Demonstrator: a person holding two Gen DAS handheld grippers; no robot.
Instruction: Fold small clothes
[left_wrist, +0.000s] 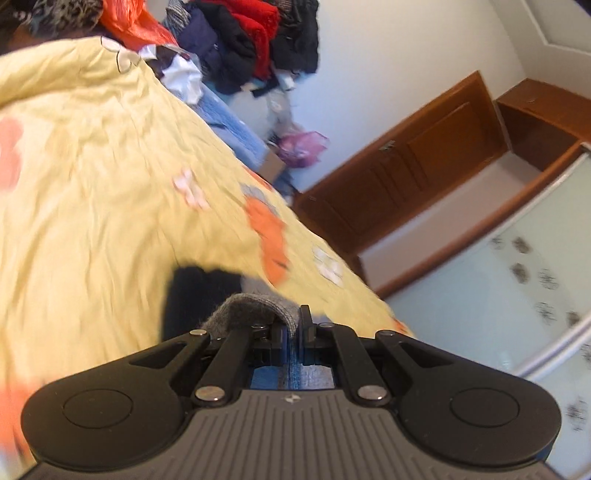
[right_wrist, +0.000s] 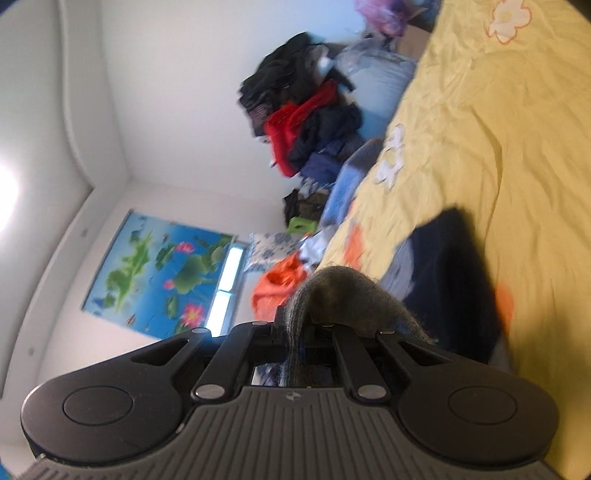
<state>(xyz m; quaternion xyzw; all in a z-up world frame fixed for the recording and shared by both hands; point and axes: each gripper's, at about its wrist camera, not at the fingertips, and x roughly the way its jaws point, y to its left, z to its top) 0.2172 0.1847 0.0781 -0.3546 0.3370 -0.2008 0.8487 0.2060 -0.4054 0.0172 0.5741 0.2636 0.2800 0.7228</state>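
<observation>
The left gripper (left_wrist: 293, 325) is matt black plastic with shiny round metal pins, and its body has thin ridges. The right gripper (right_wrist: 295, 328) looks the same. The grey knit garment (left_wrist: 251, 312) pinched in both looks like fuzzy wool, with tiny hairs sticking out. A dark part (right_wrist: 454, 266) of it looks soft and dull. The yellow bedspread (left_wrist: 92, 166) is thin, wrinkled cloth with flower prints. The door (left_wrist: 417, 162) is smooth brown wood with a small shine. The wardrobe panel (left_wrist: 517, 295) looks like frosted glass. The lotus poster (right_wrist: 162, 269) looks glossy.
</observation>
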